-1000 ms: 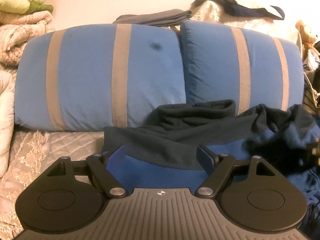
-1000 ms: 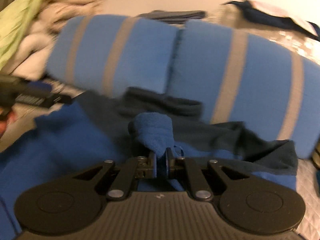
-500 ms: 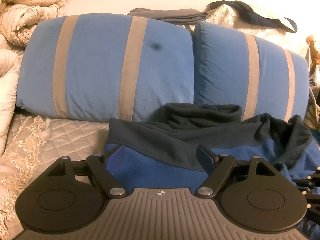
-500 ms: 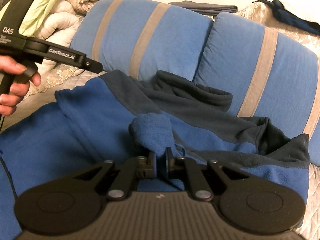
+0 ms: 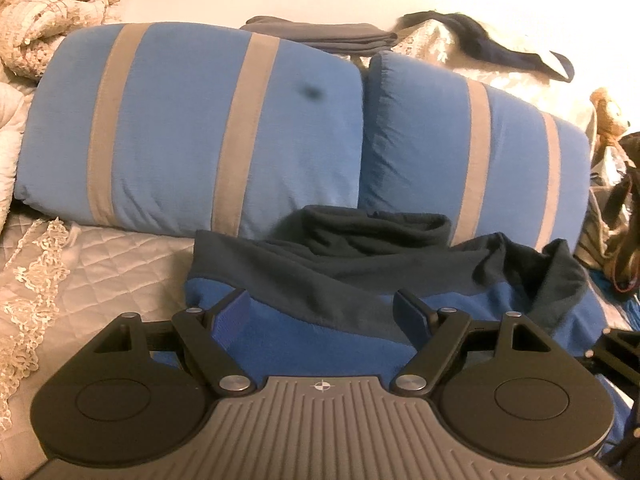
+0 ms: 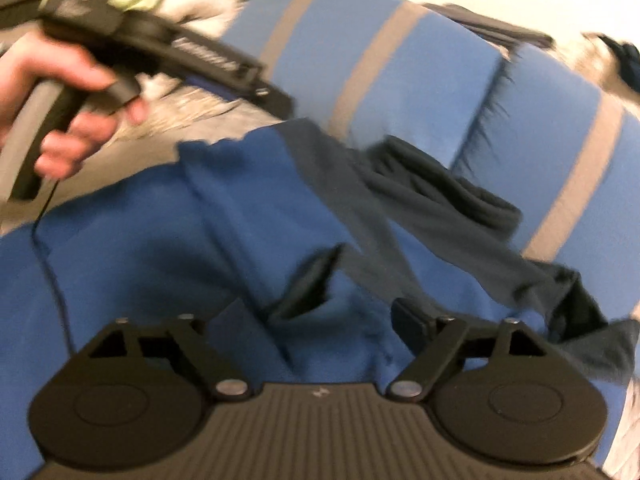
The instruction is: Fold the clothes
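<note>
A blue fleece top (image 5: 320,336) with a dark grey collar (image 5: 376,232) lies spread on the bed, collar against the pillows. My left gripper (image 5: 322,308) hovers low over its left shoulder, open, with the cloth lying flat under the wide fingers. The right wrist view is blurred. There my right gripper (image 6: 360,304) is over the blue body (image 6: 168,248) of the top and its jaws are opening. A loose blue fold (image 6: 352,320) lies between the fingers and no pad presses on it. A hand (image 6: 60,92) holds the left gripper at the upper left.
Two blue pillows with tan stripes (image 5: 192,128) (image 5: 472,148) stand behind the top. A quilted beige bedspread (image 5: 104,264) lies to the left, with piled blankets (image 5: 48,24) at the far left. A folded grey garment (image 5: 320,34) rests behind the pillows, a plush toy (image 5: 608,116) at the right.
My right gripper's jaws have parted and let go of the bunched blue fold, which has sunk onto the top. That gripper also rolled and shifted. The left gripper has barely moved.
</note>
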Tool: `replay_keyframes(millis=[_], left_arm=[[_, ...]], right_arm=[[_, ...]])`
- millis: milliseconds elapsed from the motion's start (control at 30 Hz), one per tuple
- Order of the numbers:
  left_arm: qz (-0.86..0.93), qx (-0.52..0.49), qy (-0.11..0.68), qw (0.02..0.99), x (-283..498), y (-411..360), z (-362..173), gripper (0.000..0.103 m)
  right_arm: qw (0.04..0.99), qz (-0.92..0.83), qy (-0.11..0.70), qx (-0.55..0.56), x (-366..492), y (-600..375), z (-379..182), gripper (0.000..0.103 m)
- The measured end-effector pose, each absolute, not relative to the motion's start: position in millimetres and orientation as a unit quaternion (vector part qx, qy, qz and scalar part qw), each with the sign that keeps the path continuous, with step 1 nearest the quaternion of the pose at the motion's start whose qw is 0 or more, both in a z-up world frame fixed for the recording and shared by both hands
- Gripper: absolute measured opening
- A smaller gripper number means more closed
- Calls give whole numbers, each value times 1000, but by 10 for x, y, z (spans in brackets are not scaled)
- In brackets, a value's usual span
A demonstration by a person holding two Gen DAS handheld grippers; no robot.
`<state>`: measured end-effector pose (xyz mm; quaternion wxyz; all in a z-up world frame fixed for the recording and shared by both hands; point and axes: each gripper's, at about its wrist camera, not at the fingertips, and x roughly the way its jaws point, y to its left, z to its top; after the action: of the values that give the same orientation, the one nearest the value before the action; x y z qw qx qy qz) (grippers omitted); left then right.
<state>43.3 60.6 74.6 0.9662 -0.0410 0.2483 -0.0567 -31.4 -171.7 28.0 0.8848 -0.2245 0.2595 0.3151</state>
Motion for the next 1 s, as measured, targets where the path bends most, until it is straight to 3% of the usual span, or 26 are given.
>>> replay_keyframes(millis=[67, 200, 667, 1000], left_arm=[[-59, -40, 251, 965, 403, 627, 737, 79], [-64, -45, 258, 963, 360, 677, 729, 79], [-93, -46, 283, 953, 321, 619, 668, 79], [-138, -51, 285, 947, 269, 541, 669, 79]], right_arm=[[879, 324, 249, -246, -379, -1704, 264, 100], [878, 315, 247, -262, -374, -1745, 217, 103], [869, 335, 236, -278, -176, -1815, 225, 103], [831, 416, 279, -241, 63, -1920, 272, 102]])
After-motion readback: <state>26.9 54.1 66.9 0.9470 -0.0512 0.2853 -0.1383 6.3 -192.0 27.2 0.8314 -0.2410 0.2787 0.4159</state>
